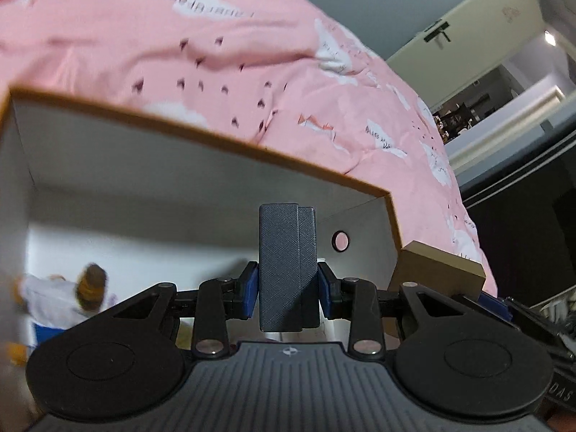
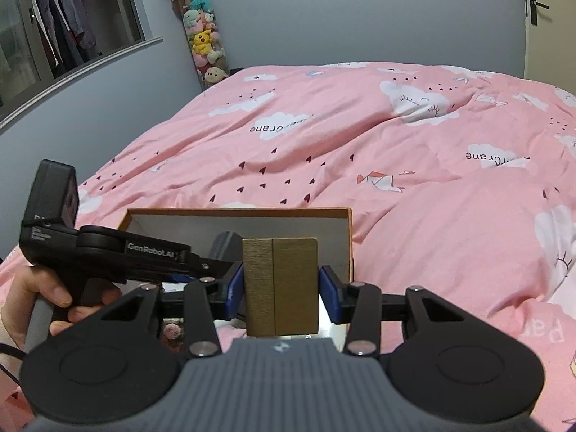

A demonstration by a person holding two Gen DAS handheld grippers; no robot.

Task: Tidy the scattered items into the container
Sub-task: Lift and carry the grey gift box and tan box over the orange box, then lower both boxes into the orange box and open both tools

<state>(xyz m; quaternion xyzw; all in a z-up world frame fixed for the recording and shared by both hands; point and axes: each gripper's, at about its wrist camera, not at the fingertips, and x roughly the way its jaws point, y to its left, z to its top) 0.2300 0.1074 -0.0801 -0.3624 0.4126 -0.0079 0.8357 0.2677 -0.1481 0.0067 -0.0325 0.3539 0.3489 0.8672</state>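
Cardboard box (image 2: 345, 237), open-topped with white inner walls, sitting on a pink bed (image 2: 396, 144) and already holding some small items on its floor, blurred beyond naming. Left gripper (image 1: 288, 289) hanging over the box opening, jaws partly closed and pressing on both sides of a dark grey textured block (image 1: 284, 266), gripped upright. Right gripper (image 2: 277, 293) waiting just short of the box's near wall, jaws a little wider and clamping a gold ribbed block (image 2: 279, 284), also upright. Person's hand (image 2: 54, 298) gripping the left tool's handle, seen from the right wrist view. Judging the step: carrying two items for dropping in, grey one first. Next move likely calling for lowering the grey block inside, opening the jaws, then clearing away before bringing the gold block over the rim.
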